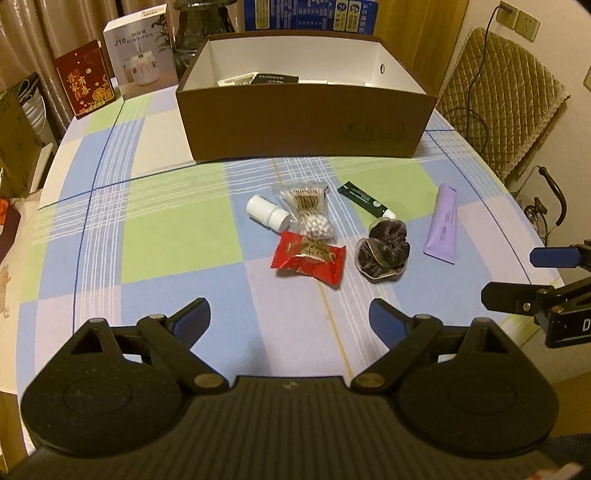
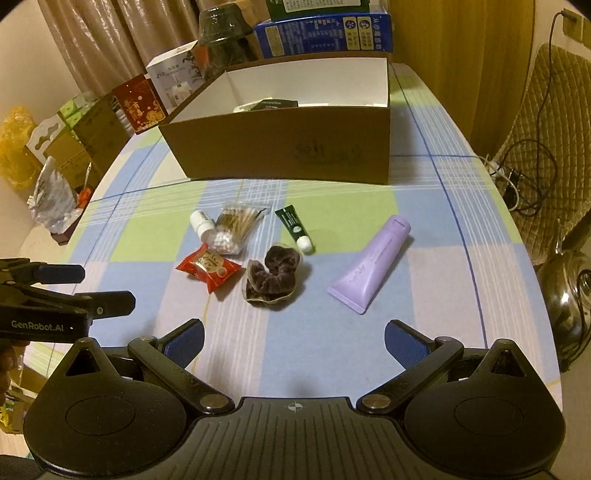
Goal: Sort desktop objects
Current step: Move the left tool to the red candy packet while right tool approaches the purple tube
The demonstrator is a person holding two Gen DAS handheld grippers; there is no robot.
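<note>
Loose items lie mid-table: a white pill bottle, a bag of cotton swabs, a red snack packet, a dark velvet scrunchie, a small green tube and a purple tube. Behind them stands an open brown cardboard box with a few items inside. My left gripper is open and empty, short of the packet. My right gripper is open and empty, short of the scrunchie.
The table has a checked cloth. Product boxes and a blue carton stand behind the cardboard box. A padded chair and cables are at the right. Each gripper shows at the edge of the other's view.
</note>
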